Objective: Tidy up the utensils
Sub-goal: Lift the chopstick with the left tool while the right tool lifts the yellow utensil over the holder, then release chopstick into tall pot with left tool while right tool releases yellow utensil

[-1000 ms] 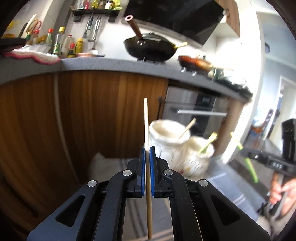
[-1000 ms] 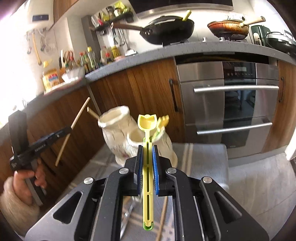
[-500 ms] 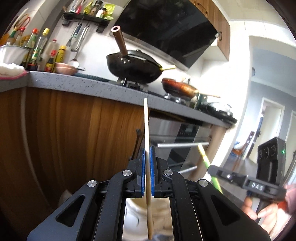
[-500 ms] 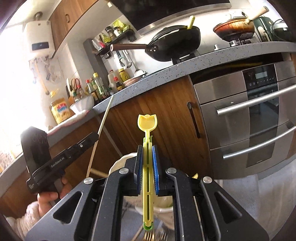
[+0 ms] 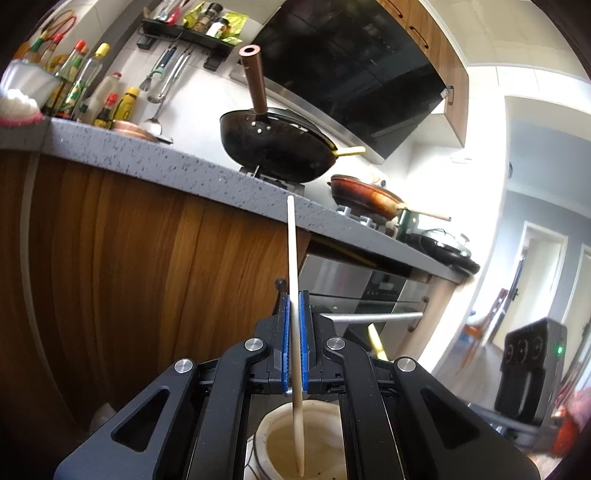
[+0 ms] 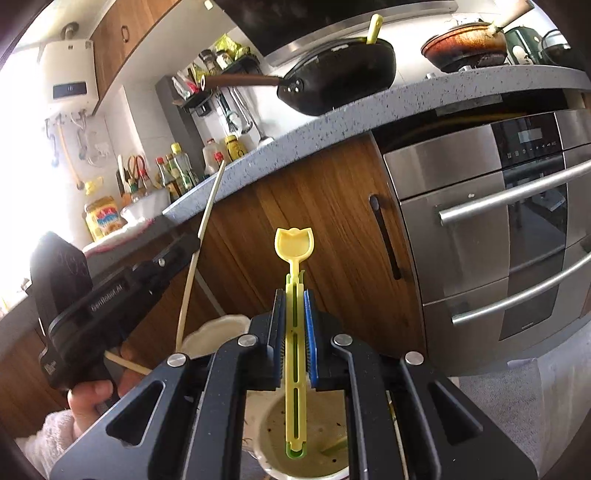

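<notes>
While both hand-held grippers hang in front of the kitchen cabinets, each one pinches a utensil upright between its blue ribbed pads. The left hand-held gripper (image 5: 294, 343) is pressed together on a thin, smooth, pale wooden chopstick (image 5: 293, 295), round in section, whose lower tip dips into the mouth of a cream ceramic holder (image 5: 273, 435) directly below. The right hand-held gripper (image 6: 294, 339) clamps a yellow plastic spoon (image 6: 294, 280) with a slotted flat handle and a small tulip-shaped bowl at the top; its green-tipped lower end hangs inside a second cream holder (image 6: 273, 443), whose inside looks speckled and stained.

From the right wrist view the left hand-held gripper shows as a black body, held by a hand (image 6: 88, 395) with a fluffy white sleeve (image 6: 48, 435), and another chopstick (image 6: 127, 363) pokes out sideways beside the first holder's wavy rim.

Behind, a grey speckled stone worktop (image 5: 155, 162) runs above glossy brown wood-grain cabinet doors (image 5: 129, 266). On it stand a black wok (image 5: 277, 147) with a brown tubular handle, a rust-coloured pan (image 5: 364, 194), and a cluster of sauce bottles (image 5: 85, 92). A stainless steel oven (image 6: 498, 221) with long bar handles sits under the hob, and a dark extractor hood (image 5: 351, 66) hangs above. Ladles hang from a wall rack (image 5: 184, 29).
</notes>
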